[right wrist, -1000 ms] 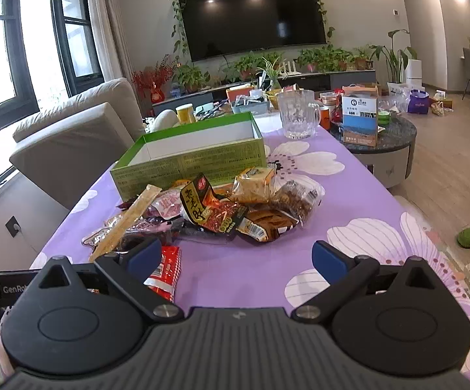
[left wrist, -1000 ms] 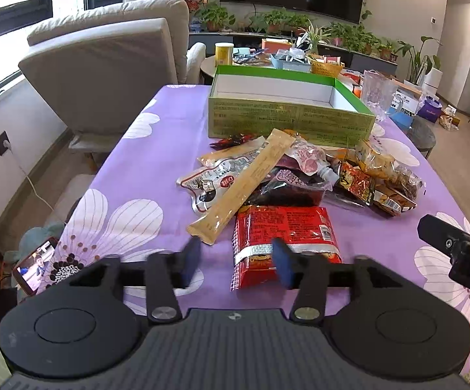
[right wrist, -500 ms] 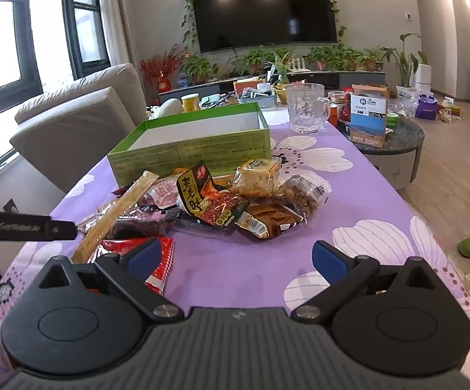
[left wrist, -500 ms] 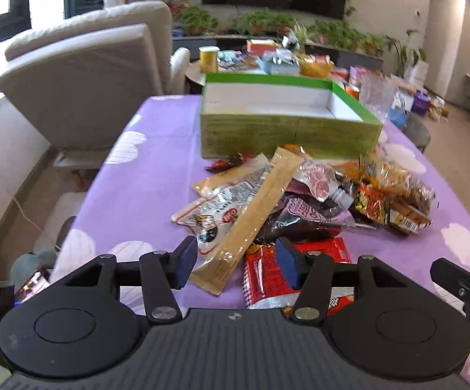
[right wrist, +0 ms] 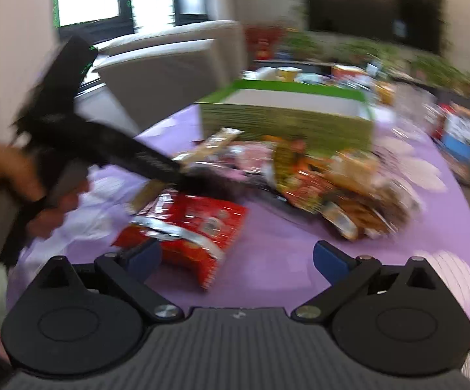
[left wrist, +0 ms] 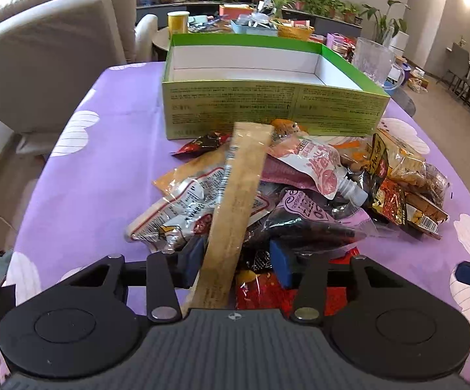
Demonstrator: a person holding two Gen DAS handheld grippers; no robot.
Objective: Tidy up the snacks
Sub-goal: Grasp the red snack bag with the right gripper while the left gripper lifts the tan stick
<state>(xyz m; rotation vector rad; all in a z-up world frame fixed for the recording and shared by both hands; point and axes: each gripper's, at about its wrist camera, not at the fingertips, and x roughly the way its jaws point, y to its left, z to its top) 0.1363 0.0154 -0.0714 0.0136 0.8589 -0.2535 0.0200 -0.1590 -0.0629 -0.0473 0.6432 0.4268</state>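
A pile of snack packets (left wrist: 300, 191) lies on the purple flowered tablecloth in front of an open green box (left wrist: 267, 97) with a white inside. My left gripper (left wrist: 236, 256) is open, its pads either side of the near end of a long tan snack stick (left wrist: 238, 208) that lies across the pile. A red packet (left wrist: 261, 289) lies under the fingers. My right gripper (right wrist: 236, 258) is open and empty, just above the red packet (right wrist: 189, 224). The right wrist view is blurred and shows the left gripper body (right wrist: 104, 149) and the hand holding it.
A glass mug (left wrist: 373, 61) stands right of the box. Beige armchairs (left wrist: 49, 48) stand at the table's far left. A side table (left wrist: 235, 26) with plants and clutter is behind the box. The tablecloth (left wrist: 88, 178) left of the pile is bare.
My left gripper has moved forward and down, so the tan stick now lies between its pads. My right gripper has swung left and down towards the red packet.
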